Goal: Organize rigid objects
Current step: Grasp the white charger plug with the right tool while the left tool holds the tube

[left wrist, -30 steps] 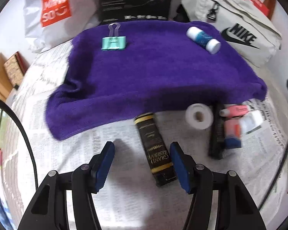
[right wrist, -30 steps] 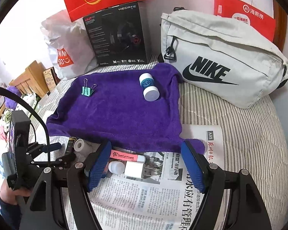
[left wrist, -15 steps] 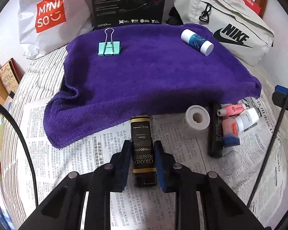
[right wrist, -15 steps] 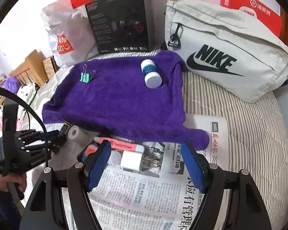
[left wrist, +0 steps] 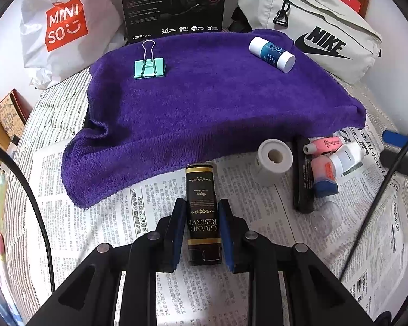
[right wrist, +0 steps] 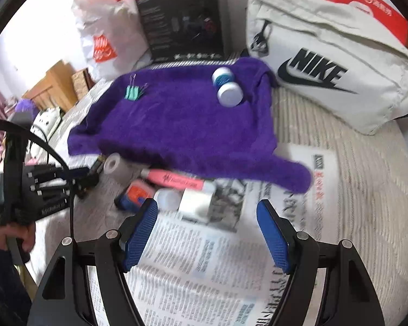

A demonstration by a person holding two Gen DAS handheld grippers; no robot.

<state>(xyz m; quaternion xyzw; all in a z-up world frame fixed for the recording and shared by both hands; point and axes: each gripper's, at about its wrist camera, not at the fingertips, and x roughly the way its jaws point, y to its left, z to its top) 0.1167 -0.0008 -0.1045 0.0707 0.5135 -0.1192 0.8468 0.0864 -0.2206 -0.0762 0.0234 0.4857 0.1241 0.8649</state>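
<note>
1. The left gripper [left wrist: 201,225] has just closed its blue pads onto the black "Grand Reserve" box [left wrist: 203,212], which lay loose between wide-apart pads a second ago.
2. The box lies on the newspaper [left wrist: 127,217] on the bed, at 6 o'clock of the purple towel [left wrist: 217,108].
3. The right gripper [right wrist: 206,233] hangs apart and empty, with the white charger [right wrist: 195,203] at its 12 o'clock.
4. Lifting the box onto the towel looks next.

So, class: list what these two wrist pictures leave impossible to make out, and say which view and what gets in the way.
- Black box, left wrist view: its side faces are covered by the left tongs.
- Small items beside the pink highlighter, right wrist view: motion blur smears them.
- Newspaper text, right wrist view: blurred.
- Clear plastic piece, left wrist view: too faint to identify.
</note>
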